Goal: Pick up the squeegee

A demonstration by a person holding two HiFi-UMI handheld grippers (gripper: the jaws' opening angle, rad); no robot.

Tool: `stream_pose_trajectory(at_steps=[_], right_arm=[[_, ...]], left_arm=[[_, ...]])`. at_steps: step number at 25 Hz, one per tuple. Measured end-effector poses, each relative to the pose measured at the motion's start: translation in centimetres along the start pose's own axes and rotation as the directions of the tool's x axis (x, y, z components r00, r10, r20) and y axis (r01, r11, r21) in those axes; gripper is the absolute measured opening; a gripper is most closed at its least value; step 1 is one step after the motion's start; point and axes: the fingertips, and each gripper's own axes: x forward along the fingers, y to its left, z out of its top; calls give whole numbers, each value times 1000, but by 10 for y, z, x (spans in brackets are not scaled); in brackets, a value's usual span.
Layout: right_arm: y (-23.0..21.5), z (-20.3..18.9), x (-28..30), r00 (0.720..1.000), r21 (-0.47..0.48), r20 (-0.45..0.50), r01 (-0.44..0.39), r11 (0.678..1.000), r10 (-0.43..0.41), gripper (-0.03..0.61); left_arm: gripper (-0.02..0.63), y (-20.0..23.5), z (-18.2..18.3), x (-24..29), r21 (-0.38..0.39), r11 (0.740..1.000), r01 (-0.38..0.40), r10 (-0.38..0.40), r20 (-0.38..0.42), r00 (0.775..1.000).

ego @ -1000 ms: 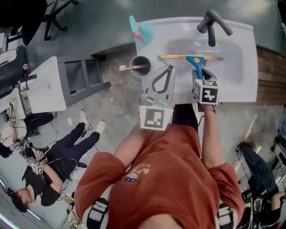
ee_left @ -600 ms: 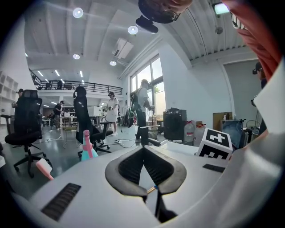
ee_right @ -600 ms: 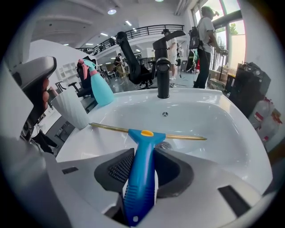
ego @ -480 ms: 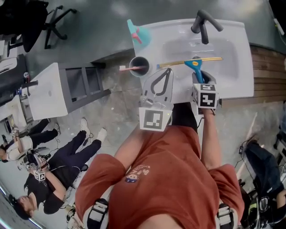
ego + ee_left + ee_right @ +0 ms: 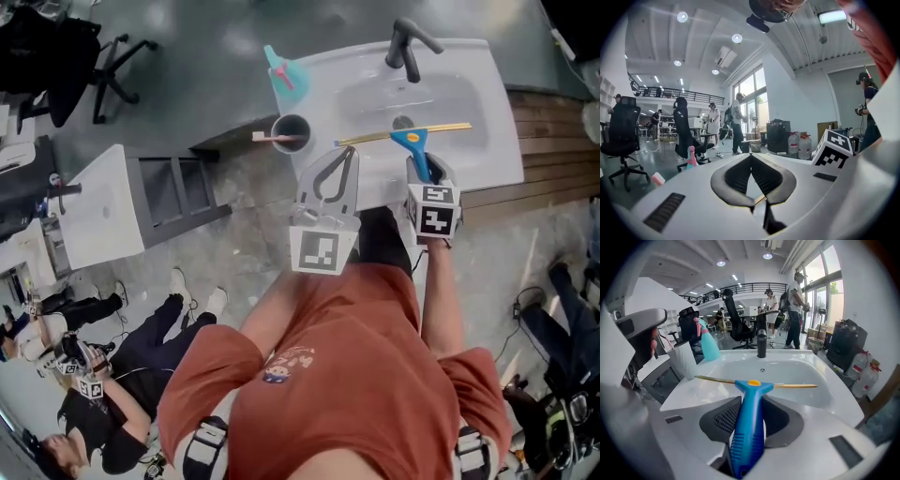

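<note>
Squeegee (image 5: 411, 141) over white sink (image 5: 480, 98), grey floor (image 5: 187, 75)

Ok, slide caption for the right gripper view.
Right gripper, jaws just closed tighter on the squeegee's handle, over the sink.

The person wears a rusty red T-shirt (image 5: 356, 375) with short sleeves (image 5: 211, 361) and a little cartoon picture (image 5: 286, 361). The left tongs (image 5: 349, 155) and right tongs (image 5: 419, 169) are pale grey, each with a black-and-white cube (image 5: 322, 251).
</note>
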Motion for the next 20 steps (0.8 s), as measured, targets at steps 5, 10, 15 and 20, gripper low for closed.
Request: stream_pose_trajectory(at_steps=[5, 10, 15, 20], right_arm=[[0, -8, -45, 997, 16, 60, 51, 999, -52, 144], [5, -7, -81, 991, 32, 105, 85, 996, -88, 144], [6, 3, -127, 978, 42, 169, 119, 992, -125, 144], [13, 18, -169, 955, 37, 253, 147, 988, -151, 144]], left_arm=[[17, -16, 17, -32, 17, 1000, 23, -24, 45, 999], [18, -18, 31, -54, 1, 1000, 27, -28, 73, 997], [17, -24, 53, -77, 0, 1000, 24, -23, 110, 994], [17, -20, 71, -98, 18, 1000, 7, -10, 129, 992]])
